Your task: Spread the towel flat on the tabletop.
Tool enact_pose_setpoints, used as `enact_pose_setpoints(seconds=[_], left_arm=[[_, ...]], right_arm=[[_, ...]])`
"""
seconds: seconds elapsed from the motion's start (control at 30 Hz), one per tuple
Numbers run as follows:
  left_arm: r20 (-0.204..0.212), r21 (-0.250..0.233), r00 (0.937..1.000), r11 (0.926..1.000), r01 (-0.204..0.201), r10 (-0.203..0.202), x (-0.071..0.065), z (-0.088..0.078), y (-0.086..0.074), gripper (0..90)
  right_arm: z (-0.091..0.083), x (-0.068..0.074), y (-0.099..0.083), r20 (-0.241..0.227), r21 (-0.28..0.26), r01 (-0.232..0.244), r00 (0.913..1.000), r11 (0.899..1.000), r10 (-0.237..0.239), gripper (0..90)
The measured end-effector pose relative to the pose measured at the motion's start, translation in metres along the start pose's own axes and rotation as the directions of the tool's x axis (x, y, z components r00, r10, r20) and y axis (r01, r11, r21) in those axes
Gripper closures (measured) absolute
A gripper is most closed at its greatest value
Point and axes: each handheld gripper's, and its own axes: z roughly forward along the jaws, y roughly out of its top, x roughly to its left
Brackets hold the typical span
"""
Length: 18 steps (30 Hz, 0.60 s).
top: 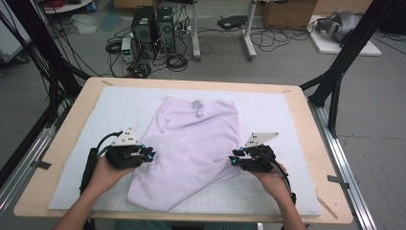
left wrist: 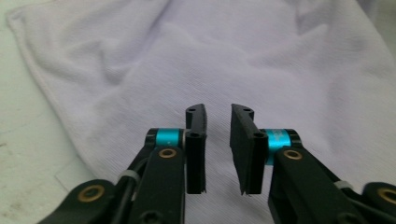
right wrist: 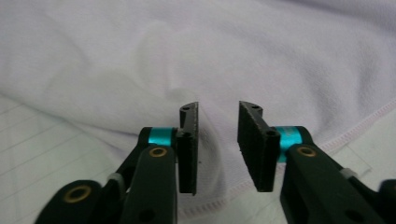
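High view: a pale lilac terry-cloth towel is seen lying loosely folded and rumpled mid-table on the white gridded mat.
Left gripper and right gripper are held at its side edges, jaws parted, nothing pinched; neat folding is judged unfinished. No legible writing is found.

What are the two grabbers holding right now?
Nothing. The left gripper and the right gripper both have open jaws with a bare gap between them, just above the lilac towel, which lies loose on the table.
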Motion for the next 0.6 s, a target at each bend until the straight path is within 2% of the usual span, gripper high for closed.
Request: enact_pose_setpoints(seconds=[0.07, 0.17, 0.27, 0.37, 0.47, 0.53, 0.6], left_arm=[[0.004, 0.005, 0.9999, 0.9998, -0.017, 0.017, -0.008, -0.007, -0.004, 68.6], [0.037, 0.002, 0.999, 0.9997, -0.024, 0.024, -0.018, -0.013, -0.01, 62.1], [0.08, -0.011, 0.9959, 0.9991, -0.04, 0.041, -0.029, -0.016, -0.017, 54.1], [0.132, -0.007, 0.9892, 0.9979, -0.064, 0.064, -0.04, -0.013, -0.026, 48.0], [0.147, 0.042, 0.9856, 0.9951, -0.089, 0.082, -0.045, -0.004, -0.035, 47.0], [0.156, 0.072, 0.9838, 0.9922, -0.101, 0.089, -0.045, 0.002, -0.038, 50.0], [0.153, 0.087, 0.9835, 0.99, -0.111, 0.097, -0.045, 0.006, -0.04, 55.7]], right_arm=[[-0.007, 0.009, -0.003, 0.017, -0.015, 0.015, 0.9997, 1.0, -0.015, 59.4], [-0.014, 0.019, -0.011, -0.022, -0.059, 0.021, 0.9995, 0.998, -0.022, 56.1], [-0.012, 0.03, -0.017, -0.057, -0.07, 0.046, 0.9971, 0.996, -0.05, 55.4], [-0.003, 0.039, -0.018, -0.08, -0.045, 0.083, 0.993, 0.996, -0.087, 55.0], [0.008, 0.045, -0.018, -0.104, -0.02, 0.097, 0.9896, 0.995, -0.099, 53.8], [0.02, 0.049, -0.017, -0.106, 0.017, 0.116, 0.9878, 0.993, -0.114, 53.6], [0.028, 0.052, -0.016, -0.108, 0.05, 0.123, 0.9872, 0.991, -0.117, 57.5]])
